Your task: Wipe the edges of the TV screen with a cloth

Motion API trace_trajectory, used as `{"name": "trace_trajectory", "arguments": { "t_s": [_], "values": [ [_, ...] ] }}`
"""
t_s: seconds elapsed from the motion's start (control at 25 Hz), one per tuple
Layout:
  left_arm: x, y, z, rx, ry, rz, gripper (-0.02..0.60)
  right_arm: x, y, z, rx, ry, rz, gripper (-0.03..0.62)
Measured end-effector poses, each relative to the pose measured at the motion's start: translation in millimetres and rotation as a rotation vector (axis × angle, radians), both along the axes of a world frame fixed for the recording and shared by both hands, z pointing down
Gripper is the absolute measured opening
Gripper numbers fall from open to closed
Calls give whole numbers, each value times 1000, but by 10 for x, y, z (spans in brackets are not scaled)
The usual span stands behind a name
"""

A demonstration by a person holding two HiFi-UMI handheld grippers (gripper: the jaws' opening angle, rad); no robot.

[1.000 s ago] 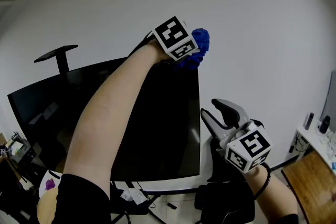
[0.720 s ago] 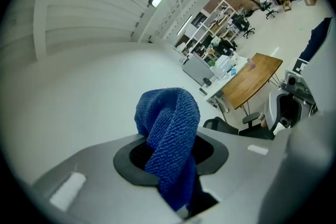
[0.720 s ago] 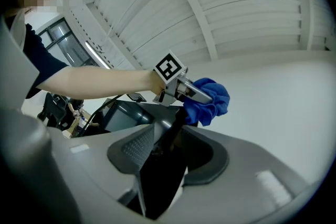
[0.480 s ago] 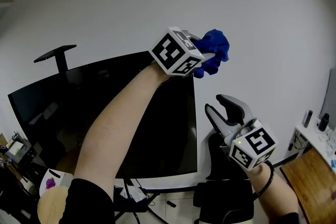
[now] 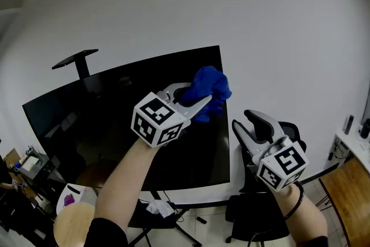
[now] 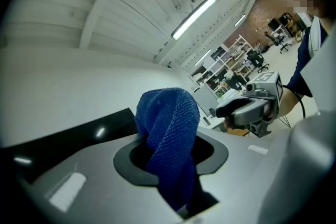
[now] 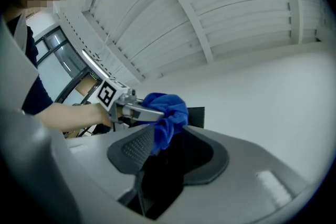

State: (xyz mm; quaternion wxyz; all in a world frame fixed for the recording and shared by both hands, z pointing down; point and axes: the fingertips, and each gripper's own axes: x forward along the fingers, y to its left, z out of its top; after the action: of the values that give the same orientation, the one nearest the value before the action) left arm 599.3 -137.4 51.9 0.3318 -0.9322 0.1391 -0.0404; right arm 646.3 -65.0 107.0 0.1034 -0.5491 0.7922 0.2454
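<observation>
cloth (image 5: 211, 87) seems soft, light; hold by bunched fold | left gripper (image 5: 195, 98) clamps it before TV screen (image 5: 104, 118) | right gripper (image 5: 250, 124) jaws slightly apart, empty

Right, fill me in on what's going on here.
A person stands in front of a TV with a gripper in each hand. The left claw is clamped on a bunched blue cloth and holds it up by the upper right part of the TV screen, close to its right edge; whether the cloth actually touches the glass can't be told. The right claw is empty, its jaws a little apart, and hangs off to the right of the TV.
</observation>
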Motion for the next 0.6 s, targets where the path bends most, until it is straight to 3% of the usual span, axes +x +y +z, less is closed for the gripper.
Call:
{"name": "trace_trajectory", "arguments": {
  "t_s": [0.32,0.6],
  "values": [
    [-1070,118,1030,-164,72,-60,117,-545,58,499,-80,-62,-39,172],
    [-2101,279,1863,-328,127,-88,117,-1357,72,1109,-199,-151,-72,172]
  ]
}}
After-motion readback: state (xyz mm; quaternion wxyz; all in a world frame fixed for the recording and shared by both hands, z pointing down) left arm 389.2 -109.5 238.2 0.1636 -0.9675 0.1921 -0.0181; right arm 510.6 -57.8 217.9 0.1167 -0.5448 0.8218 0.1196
